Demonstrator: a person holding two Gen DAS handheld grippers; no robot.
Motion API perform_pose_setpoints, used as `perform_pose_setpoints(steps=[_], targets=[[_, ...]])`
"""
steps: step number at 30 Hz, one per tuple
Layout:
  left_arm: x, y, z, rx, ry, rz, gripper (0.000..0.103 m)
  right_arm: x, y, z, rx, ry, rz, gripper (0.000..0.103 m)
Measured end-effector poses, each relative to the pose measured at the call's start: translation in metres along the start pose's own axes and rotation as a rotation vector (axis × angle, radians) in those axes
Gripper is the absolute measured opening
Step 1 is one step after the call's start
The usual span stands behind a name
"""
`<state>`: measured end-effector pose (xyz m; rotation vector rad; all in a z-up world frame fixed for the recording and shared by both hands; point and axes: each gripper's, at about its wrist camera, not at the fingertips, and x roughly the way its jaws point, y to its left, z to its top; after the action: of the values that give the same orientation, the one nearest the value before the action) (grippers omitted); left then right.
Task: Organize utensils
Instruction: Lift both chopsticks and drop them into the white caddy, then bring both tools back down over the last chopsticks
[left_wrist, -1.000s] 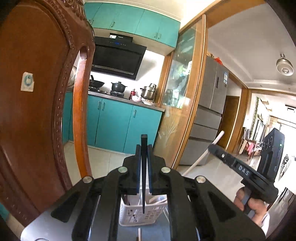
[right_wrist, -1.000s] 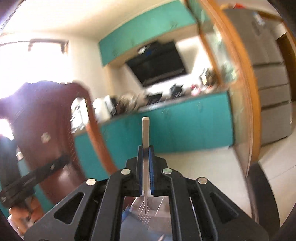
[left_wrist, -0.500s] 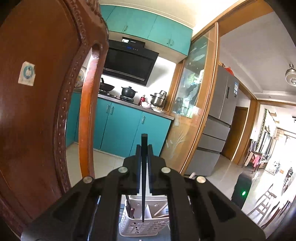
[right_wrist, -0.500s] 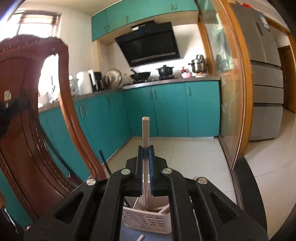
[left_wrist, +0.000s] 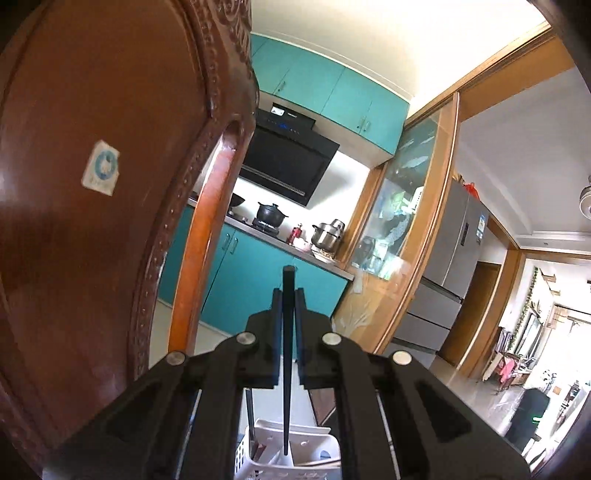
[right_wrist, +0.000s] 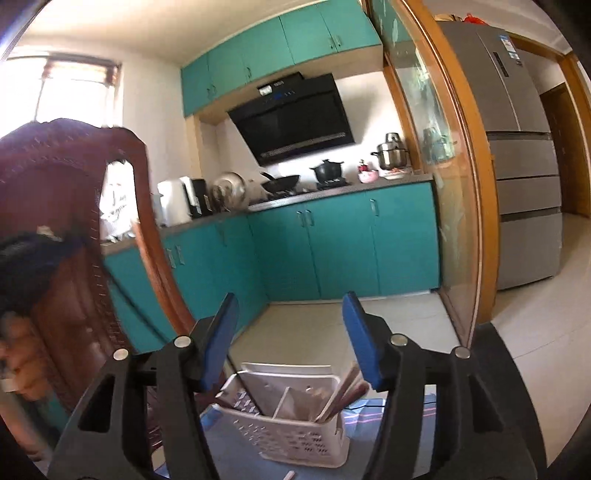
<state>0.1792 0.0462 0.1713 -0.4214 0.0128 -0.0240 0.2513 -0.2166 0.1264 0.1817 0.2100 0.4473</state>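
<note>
Gone from my right tool (right_wrist: 290, 334) is the pale chopstick; its jaws have just spread above the white caddy (right_wrist: 295, 439), while my left tool (left_wrist: 289, 332) pinches a black chopstick (left_wrist: 287, 354), undelivered

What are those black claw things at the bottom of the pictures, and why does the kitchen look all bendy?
They are tongs that a person holds, one in each hand, and each has a small camera looking out along it. The camera's wide lens bends the room. One picture comes from the left tongs, the other from the right tongs. The left tongs are squeezed shut on a black chopstick, standing upright over a white basket. The right tongs have just opened and hold nothing; the pale stick they held is gone from them. Below them the same basket sits on a cloth with utensils inside. A brown wooden chair stands beside it.
</note>
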Motion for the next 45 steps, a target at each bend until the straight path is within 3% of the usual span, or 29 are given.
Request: perform_pose_setpoints(steps=[2, 5, 7, 13, 15, 16, 17, 20, 23, 25, 26, 29, 34, 39, 42, 43, 45], targets=[[0.013, -0.003, -0.011, 0.034, 0.018, 0.037, 0.007, -0.01, -0.001, 0.001, -0.012, 0.012, 0.086, 0.058], [0.038, -0.003, -0.031, 0.058, 0.096, 0.053, 0.007, -0.011, 0.004, 0.004, -0.052, 0.099, 0.273, 0.058], [0.053, -0.004, -0.048, 0.084, 0.146, 0.077, 0.007, -0.014, 0.008, 0.004, -0.075, 0.127, 0.332, 0.058], [0.074, -0.002, -0.075, 0.115, 0.23, 0.081, 0.007, 0.002, 0.011, -0.014, -0.122, 0.252, 0.288, 0.058], [0.071, 0.0, -0.078, 0.103, 0.229, 0.055, 0.017, 0.013, 0.013, -0.025, -0.139, 0.316, 0.297, 0.058], [0.069, 0.002, -0.076, 0.1, 0.218, 0.049, 0.028, 0.017, 0.015, -0.029, -0.148, 0.341, 0.306, 0.058], [0.063, 0.003, -0.073, 0.096, 0.197, 0.042, 0.032, 0.021, 0.017, -0.035, -0.161, 0.373, 0.319, 0.058], [0.043, 0.003, -0.064, 0.108, 0.137, 0.028, 0.034, 0.028, 0.029, -0.056, -0.211, 0.458, 0.346, 0.058], [0.014, 0.007, -0.063, 0.144, 0.057, 0.074, 0.035, 0.039, 0.035, -0.087, -0.206, 0.568, 0.37, 0.058], [0.0, 0.012, -0.072, 0.179, 0.04, 0.124, 0.036, 0.056, 0.033, -0.119, -0.173, 0.663, 0.311, 0.058], [-0.002, 0.014, -0.079, 0.197, 0.056, 0.138, 0.037, 0.068, 0.029, -0.139, -0.156, 0.716, 0.228, 0.052], [0.003, 0.028, -0.115, 0.246, 0.179, 0.196, 0.038, 0.096, 0.02, -0.184, -0.089, 0.804, 0.027, 0.042], [0.007, 0.055, -0.161, 0.2, 0.387, 0.281, 0.038, 0.115, 0.012, -0.21, 0.033, 0.779, -0.155, 0.042], [0.009, 0.058, -0.183, 0.242, 0.49, 0.3, 0.044, 0.127, 0.036, -0.224, -0.124, 0.787, -0.227, 0.042], [0.01, 0.06, -0.189, 0.28, 0.515, 0.298, 0.044, 0.124, 0.042, -0.227, -0.159, 0.798, -0.218, 0.028], [0.01, 0.062, -0.19, 0.28, 0.529, 0.302, 0.044, 0.121, 0.041, -0.226, -0.161, 0.804, -0.215, 0.017], [0.017, 0.064, -0.191, 0.268, 0.56, 0.302, 0.044, 0.112, 0.033, -0.225, -0.129, 0.817, -0.206, 0.016]])
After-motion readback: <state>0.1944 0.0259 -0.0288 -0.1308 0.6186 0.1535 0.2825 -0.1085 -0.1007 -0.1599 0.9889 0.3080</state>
